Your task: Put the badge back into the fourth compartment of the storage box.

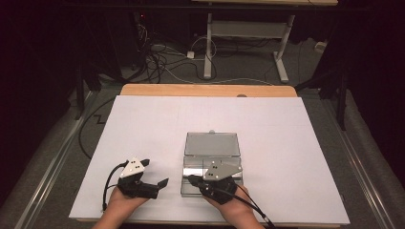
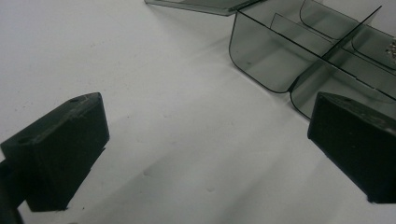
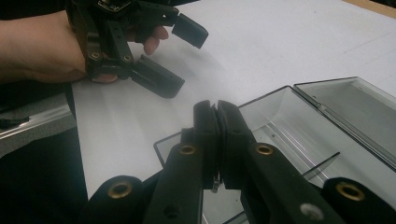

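A clear smoky plastic compartment box lies open on the white board, its lid folded flat behind it. My right gripper hovers over the box's front left corner; in the right gripper view its jaws are pressed together on a small silvery piece, above the box. My left gripper rests on the board left of the box, jaws wide apart and empty. The box's dividers show there, with small silvery bits in a far compartment. The left gripper is open.
The white board covers most of a wooden table. On the floor beyond lie cables and the white legs of another desk. A metal rail runs along the left side.
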Available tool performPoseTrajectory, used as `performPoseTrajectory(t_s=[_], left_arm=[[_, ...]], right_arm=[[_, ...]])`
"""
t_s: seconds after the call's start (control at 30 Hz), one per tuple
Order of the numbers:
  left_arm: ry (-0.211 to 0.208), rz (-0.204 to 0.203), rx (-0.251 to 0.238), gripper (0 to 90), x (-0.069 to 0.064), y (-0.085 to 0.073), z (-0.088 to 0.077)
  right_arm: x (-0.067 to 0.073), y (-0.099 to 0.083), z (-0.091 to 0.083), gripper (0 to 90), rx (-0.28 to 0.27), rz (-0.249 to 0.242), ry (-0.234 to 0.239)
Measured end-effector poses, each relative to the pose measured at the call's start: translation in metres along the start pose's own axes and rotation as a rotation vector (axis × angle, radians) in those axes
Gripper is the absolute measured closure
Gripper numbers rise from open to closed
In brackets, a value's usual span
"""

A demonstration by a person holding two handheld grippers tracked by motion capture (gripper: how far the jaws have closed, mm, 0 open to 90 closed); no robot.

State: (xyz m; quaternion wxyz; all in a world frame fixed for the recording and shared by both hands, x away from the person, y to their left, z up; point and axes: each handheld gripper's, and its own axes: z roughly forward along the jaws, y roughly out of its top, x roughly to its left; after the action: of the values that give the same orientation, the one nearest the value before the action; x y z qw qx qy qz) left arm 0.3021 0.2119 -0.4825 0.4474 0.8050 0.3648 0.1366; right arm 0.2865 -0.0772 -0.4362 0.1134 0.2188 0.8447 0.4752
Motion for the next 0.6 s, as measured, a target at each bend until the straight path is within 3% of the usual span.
performPoseTrajectory(t_s=[0.6], left_arm=[[-0.003,-0.001,0.0,0.0,0.0,0.0,0.0]], right_arm=[[0.003,-0.006,0.012,88.2,0.052,0.004,-0.005]])
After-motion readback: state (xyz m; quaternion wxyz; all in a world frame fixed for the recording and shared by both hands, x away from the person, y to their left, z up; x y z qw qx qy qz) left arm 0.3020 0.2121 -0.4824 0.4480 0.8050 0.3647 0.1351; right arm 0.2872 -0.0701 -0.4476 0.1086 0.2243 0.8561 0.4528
